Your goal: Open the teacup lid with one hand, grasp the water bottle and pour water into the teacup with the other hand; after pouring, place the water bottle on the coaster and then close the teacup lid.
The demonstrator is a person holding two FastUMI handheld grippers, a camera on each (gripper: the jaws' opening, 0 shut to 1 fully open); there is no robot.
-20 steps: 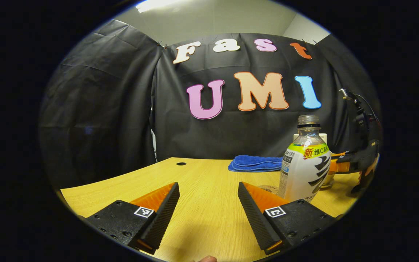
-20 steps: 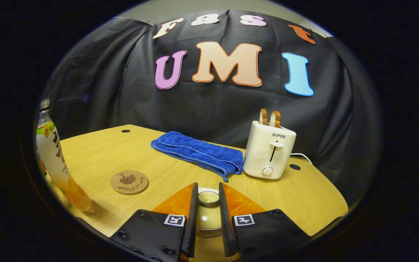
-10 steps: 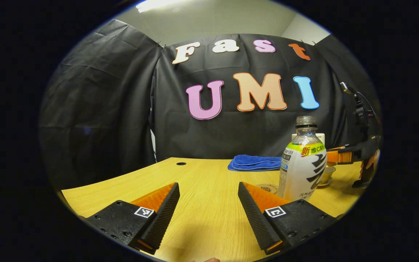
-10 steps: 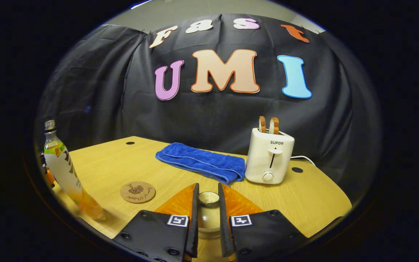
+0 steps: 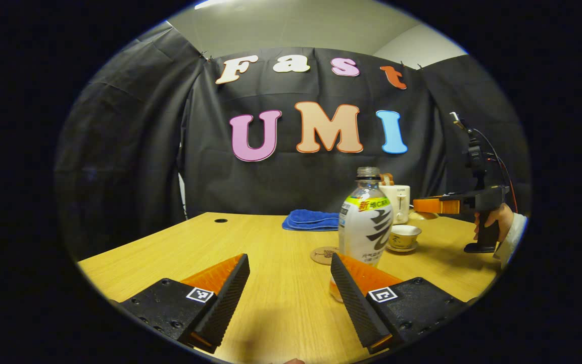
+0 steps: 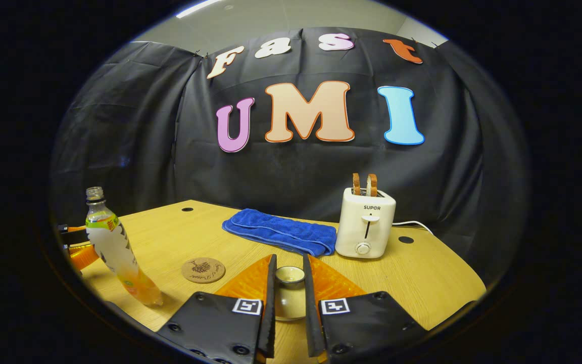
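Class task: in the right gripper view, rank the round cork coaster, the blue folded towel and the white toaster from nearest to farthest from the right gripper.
1. Round cork coaster, on the table just left of the right gripper.
2. Blue folded towel, behind the coaster, centre.
3. White toaster, right of the towel; too close to the towel to rank firmly.

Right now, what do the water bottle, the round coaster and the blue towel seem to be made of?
Water bottle: likely clear plastic, glossy; see-through neck above a printed wrap.
Coaster: probably cork; matte brown, speckled disc with a dark print.
Towel: soft fabric, perhaps microfibre; fuzzy, folded, with a stitched edge.
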